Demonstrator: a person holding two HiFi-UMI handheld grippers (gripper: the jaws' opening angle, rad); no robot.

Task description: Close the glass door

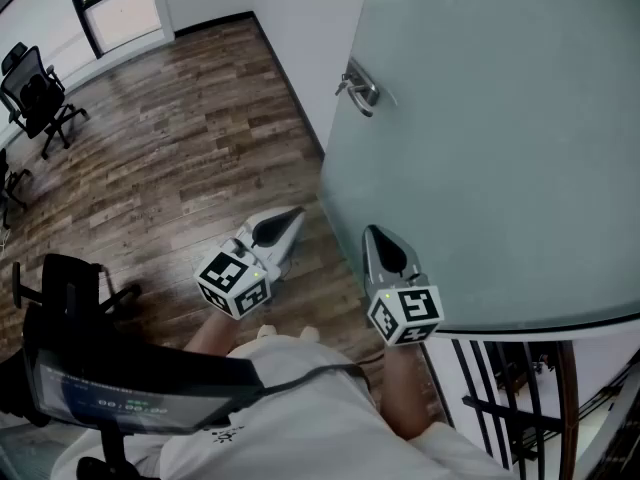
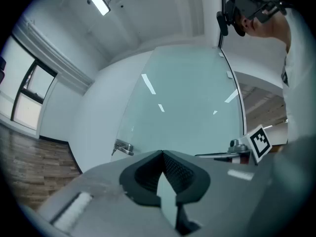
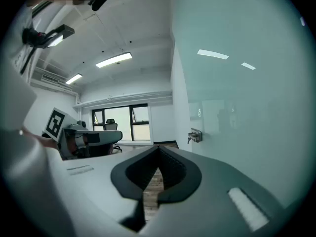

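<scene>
The frosted glass door (image 1: 500, 138) fills the right side of the head view as a pale green pane. Its metal lever handle (image 1: 359, 90) is on the edge farthest from the person, close to the corner of a white wall (image 1: 310, 28). Both grippers are held out roughly level in front of the person, side by side and a little apart, above the wood-plank floor (image 1: 180, 158). The left gripper (image 1: 291, 215) is to the left of the pane and clear of it. Its own view shows the jaw tips meeting with nothing between them, and the door and handle (image 2: 123, 147) lie ahead. The right gripper (image 1: 371, 231) is just beside the near face of the glass. No view shows whether it touches the pane. Its jaws are also fully together and empty in the right gripper view, where the door runs along the right side with the handle (image 3: 194, 136) farther along it. A black office chair (image 1: 35, 93) stands well away at the top left of the head view, and a black metal railing (image 1: 500, 388) shows below the door's near edge. The person's white shirt (image 1: 300, 408) covers the bottom of that view.
</scene>
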